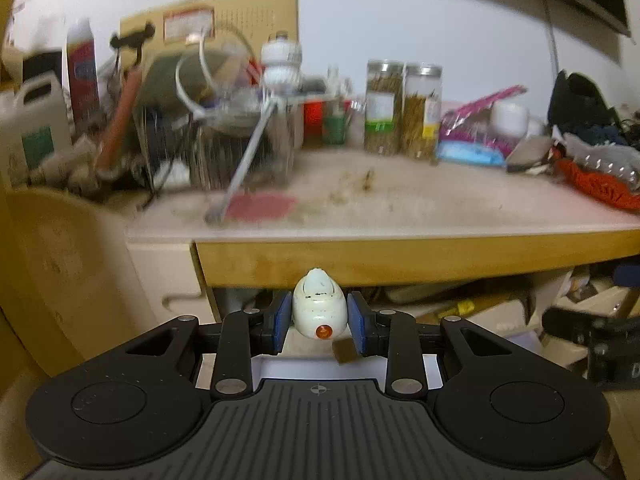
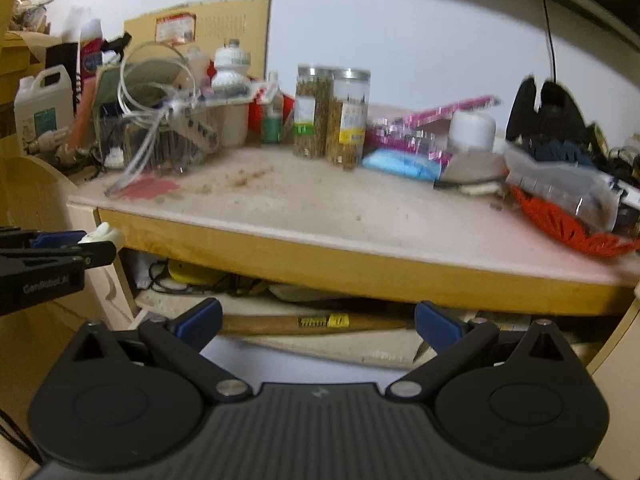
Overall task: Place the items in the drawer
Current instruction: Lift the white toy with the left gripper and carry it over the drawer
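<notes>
the left gripper (image 1: 319, 322) pinches a small white rounded plastic item with an orange dot (image 1: 319, 308) below the wooden desk edge (image 1: 400, 256), so lower it level into the open drawer (image 2: 320, 344); the right gripper (image 2: 318, 322) hangs spread, empty.

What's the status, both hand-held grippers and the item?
Left hand-held gripper shut on small white device, level with desk edge. Right hand-held gripper open, empty. Open drawer below already holds a hammer.
</notes>
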`<action>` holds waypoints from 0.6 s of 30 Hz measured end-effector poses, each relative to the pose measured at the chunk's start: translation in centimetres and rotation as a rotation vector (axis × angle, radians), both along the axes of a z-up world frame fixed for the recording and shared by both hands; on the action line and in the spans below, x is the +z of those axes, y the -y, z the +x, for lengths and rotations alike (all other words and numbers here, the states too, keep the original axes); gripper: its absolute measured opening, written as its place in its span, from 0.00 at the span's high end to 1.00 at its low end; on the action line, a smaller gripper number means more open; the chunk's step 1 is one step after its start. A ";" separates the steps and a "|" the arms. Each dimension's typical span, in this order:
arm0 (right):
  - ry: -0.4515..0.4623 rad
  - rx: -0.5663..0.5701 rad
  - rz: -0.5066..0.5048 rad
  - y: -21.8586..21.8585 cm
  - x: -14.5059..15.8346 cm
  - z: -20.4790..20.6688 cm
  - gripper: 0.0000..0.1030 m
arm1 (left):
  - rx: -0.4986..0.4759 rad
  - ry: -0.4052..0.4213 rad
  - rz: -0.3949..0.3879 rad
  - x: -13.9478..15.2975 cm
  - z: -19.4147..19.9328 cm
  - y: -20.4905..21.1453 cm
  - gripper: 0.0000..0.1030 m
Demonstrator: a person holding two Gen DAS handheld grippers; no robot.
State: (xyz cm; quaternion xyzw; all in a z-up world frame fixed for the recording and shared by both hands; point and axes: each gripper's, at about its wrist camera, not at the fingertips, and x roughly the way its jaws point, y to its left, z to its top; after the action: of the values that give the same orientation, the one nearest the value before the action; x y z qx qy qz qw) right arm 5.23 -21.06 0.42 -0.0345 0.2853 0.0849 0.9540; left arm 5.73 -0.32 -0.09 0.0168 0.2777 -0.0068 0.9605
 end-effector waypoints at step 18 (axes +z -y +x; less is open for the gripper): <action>-0.451 -0.093 0.005 0.4 -8.6 5.8 0.00 | 0.049 -0.465 -0.057 -8.6 5.4 -1.2 0.71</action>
State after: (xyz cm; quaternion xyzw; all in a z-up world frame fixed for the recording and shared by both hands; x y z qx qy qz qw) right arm 11.00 -21.42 -8.13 0.0009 0.4924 0.0473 0.8691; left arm 11.16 0.87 -8.65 -0.0191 0.4917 0.0048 0.8705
